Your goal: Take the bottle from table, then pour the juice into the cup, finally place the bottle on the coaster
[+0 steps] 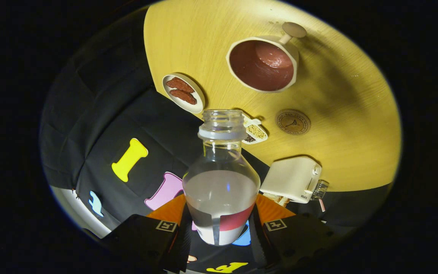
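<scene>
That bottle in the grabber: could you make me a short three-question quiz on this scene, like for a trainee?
1. True or false: the gripper is shut on the bottle.
2. What lies nearest the coaster? A) the small dish of grains B) the plate of brown pieces C) the white toaster
3. Fill in: the bottle has no ____ on its neck.

Key: 1 true. 2 A. 3 cap; the cup beyond it holds reddish-brown liquid.

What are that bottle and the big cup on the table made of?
The bottle, held between the gripper fingers, looks like clear plastic or glass: you see through its wall. The cup looks ceramic, its cream outside matte and its brown inside glossy with highlights.
</scene>
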{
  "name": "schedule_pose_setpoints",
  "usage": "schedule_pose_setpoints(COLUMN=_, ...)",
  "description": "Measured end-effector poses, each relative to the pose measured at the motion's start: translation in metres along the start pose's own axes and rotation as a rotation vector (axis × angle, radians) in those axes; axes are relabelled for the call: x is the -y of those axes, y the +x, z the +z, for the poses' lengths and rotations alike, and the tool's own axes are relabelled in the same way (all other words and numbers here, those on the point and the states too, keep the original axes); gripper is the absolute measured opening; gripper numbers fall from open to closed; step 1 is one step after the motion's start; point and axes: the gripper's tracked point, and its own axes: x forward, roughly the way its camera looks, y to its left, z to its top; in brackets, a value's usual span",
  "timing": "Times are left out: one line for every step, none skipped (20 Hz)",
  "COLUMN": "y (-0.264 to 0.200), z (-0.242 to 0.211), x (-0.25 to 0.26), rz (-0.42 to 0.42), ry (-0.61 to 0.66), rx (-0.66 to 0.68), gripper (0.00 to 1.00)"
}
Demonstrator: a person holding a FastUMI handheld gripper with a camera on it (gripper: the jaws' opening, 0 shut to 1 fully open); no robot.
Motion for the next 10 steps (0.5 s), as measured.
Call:
schedule_pose_setpoints(y=-0.002, z=-0.003, x=0.0, rz=0.007, ry=-0.035, rx=0.001, gripper=0.68)
schedule_pose_setpoints(y=-0.004, z=-0.008, x=0.0, rz=0.013, ry=-0.08, rx=0.001, gripper=0.68)
schedule_pose_setpoints(y=-0.007, z=-0.012, x=0.001, rz=0.019, ry=-0.135, rx=0.005, gripper=0.68)
schedule_pose_setpoints(y=-0.01, z=-0.014, x=0.001, rz=0.029, ry=-0.202, rx=0.011, gripper=0.68)
schedule_pose_setpoints(y=-0.013, z=-0.016, x=0.003, rz=0.031, ry=-0.277, rx=0.014, gripper=0.68)
schedule_pose_setpoints(y=-0.017, z=-0.018, x=0.007, rz=0.027, ry=-0.353, rx=0.017, gripper=0.68)
schedule_pose_setpoints(y=-0.021, z=-0.019, x=0.01, rz=0.03, ry=-0.43, rx=0.02, gripper=0.68)
schedule_pose_setpoints(y=-0.025, z=-0.022, x=0.014, rz=0.031, ry=-0.509, rx=0.017, gripper=0.68)
schedule_pose_setpoints(y=-0.03, z=-0.022, x=0.02, rz=0.032, ry=-0.598, rx=0.018, gripper=0.68)
schedule_pose_setpoints(y=-0.034, z=-0.021, x=0.028, rz=0.025, ry=-0.693, rx=0.015, gripper=0.68)
